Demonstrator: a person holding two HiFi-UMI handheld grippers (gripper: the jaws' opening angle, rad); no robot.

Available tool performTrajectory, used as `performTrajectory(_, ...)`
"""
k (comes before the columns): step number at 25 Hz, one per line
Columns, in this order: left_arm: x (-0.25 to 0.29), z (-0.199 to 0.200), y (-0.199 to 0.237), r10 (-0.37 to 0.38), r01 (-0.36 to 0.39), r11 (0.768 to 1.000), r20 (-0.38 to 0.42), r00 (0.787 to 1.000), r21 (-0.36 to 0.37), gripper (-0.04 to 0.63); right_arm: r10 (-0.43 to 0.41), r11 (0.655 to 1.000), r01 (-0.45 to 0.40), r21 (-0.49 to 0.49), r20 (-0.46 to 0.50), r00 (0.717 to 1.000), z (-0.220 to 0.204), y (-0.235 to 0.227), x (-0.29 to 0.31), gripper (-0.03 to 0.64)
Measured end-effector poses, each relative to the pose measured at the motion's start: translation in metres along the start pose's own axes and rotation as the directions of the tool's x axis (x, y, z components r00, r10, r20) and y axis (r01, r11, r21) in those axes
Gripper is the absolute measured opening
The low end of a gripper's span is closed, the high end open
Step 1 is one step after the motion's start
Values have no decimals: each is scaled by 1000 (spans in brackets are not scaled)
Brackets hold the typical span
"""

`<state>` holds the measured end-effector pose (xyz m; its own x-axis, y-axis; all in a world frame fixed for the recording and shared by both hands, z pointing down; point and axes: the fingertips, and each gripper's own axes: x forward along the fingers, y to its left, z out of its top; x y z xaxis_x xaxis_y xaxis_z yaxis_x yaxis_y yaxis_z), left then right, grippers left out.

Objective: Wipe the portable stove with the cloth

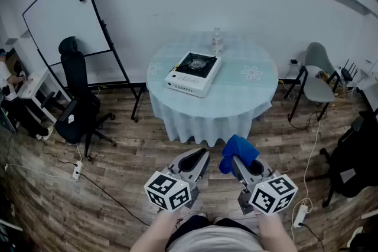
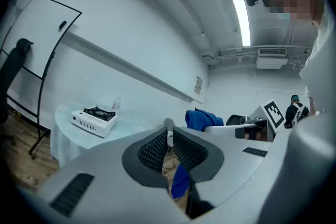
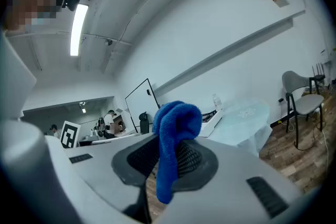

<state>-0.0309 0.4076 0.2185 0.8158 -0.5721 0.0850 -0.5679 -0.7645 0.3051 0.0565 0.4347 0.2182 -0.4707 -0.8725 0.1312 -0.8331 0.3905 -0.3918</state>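
Both the left tool [image 1: 199, 156] and the right tool [image 1: 239, 162] have smooth light-grey shells that taper forward, with dark rectangular slots set into the sides. Their inner pads [image 2: 153, 150] are black with a fine ribbed grid. Each carries a white cube [image 1: 171, 190] printed with black square markers. The person wears a light top [image 1: 215, 243]

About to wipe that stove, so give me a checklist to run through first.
1. Blue cloth clamped in right hand-held gripper: ok.
2. Left hand-held gripper empty, jaws nearly together: ok.
3. Portable stove within reach: not ok, its table is well ahead.
4. Burner off and cool: cannot tell.
5. Water bottle clear of the stove: cannot tell, it stands close behind.
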Motion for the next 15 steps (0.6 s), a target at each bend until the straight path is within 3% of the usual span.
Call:
performTrajectory(6, 3, -4, -5, -8, 8, 1000, -26, 1000, 10, 49, 25, 1000, -26, -9, -38, 999, -11, 5, 3, 77)
performTrajectory(15, 7, -9, -12, -23, 22, 998, -14, 1000, -64, 49, 5, 1000, -5, -1, -33, 999, -12, -6, -4, 77)
